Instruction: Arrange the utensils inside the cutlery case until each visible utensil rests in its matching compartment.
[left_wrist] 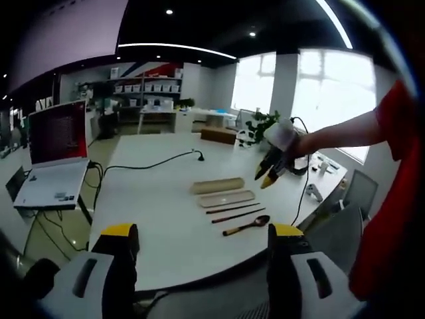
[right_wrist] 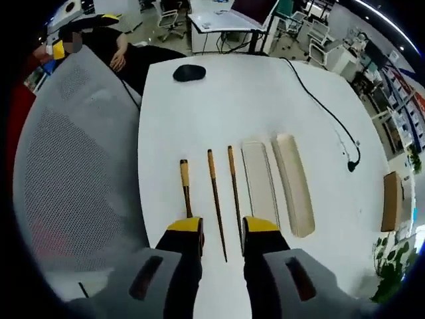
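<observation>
- The left tool (left_wrist: 202,247) is hovering at the near edge of the white table (left_wrist: 146,206), its two yellow-tipped jaws standing wide apart with nothing between them.
- The right tool (right_wrist: 222,229) is hanging above the table (right_wrist: 265,93), its jaws apart and gripping nothing; the tips are straddling the near ends of the chopsticks.
- In the left gripper view, the right tool (left_wrist: 273,171) is reaching in from the right, held by a person's hand (left_wrist: 292,141) with a red sleeve (left_wrist: 398,126) behind it, above and beyond the utensils.
- The spoon (right_wrist: 185,189), with its wooden handle, is lying flat on the table, leftmost in the row in the right gripper view.
- Two chopsticks, one (right_wrist: 215,199) and the other (right_wrist: 234,189), are lying just beside the spoon, roughly parallel and slightly apart.
- The case tray (right_wrist: 259,179) is lying flat next to the chopsticks, open side up, with no utensil in it.
- The case lid (right_wrist: 294,189) is lying beside the tray, on the far side from the chopsticks.
- All five pieces are forming one row, none stacked.
- A black cable (right_wrist: 325,109) is running across the table beyond the case.
- A dark mouse (right_wrist: 189,72) is sitting near the table's far end.
- A grey mesh chair (right_wrist: 73,173) is standing beside the table.
- A laptop (left_wrist: 54,149) is sitting open on a separate desk.
</observation>
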A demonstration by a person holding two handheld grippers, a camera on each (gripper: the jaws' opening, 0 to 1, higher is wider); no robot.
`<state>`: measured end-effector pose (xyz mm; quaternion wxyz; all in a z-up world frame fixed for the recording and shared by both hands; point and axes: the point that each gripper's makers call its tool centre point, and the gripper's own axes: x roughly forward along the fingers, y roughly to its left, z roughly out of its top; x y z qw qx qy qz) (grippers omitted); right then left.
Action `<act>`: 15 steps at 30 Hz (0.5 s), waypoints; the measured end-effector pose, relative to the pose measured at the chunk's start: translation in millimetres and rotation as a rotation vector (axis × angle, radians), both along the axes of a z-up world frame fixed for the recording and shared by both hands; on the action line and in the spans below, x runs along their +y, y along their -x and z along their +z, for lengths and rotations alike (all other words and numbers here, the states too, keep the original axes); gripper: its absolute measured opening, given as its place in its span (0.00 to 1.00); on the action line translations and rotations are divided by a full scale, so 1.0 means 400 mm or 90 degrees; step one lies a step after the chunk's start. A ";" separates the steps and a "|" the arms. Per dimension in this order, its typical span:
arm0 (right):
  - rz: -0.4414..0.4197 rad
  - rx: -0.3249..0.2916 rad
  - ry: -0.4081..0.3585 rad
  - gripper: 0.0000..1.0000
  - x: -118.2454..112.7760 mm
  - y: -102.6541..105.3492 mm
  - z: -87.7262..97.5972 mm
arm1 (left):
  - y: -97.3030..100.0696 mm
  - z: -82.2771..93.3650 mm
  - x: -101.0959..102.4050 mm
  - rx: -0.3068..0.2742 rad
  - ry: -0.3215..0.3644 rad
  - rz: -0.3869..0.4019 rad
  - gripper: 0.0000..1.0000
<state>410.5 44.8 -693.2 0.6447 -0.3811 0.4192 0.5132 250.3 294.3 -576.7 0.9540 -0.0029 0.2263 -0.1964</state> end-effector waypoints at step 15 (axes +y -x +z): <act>0.022 0.003 0.056 0.15 0.024 -0.039 -0.093 | -0.014 0.000 -0.002 0.006 0.008 -0.004 0.83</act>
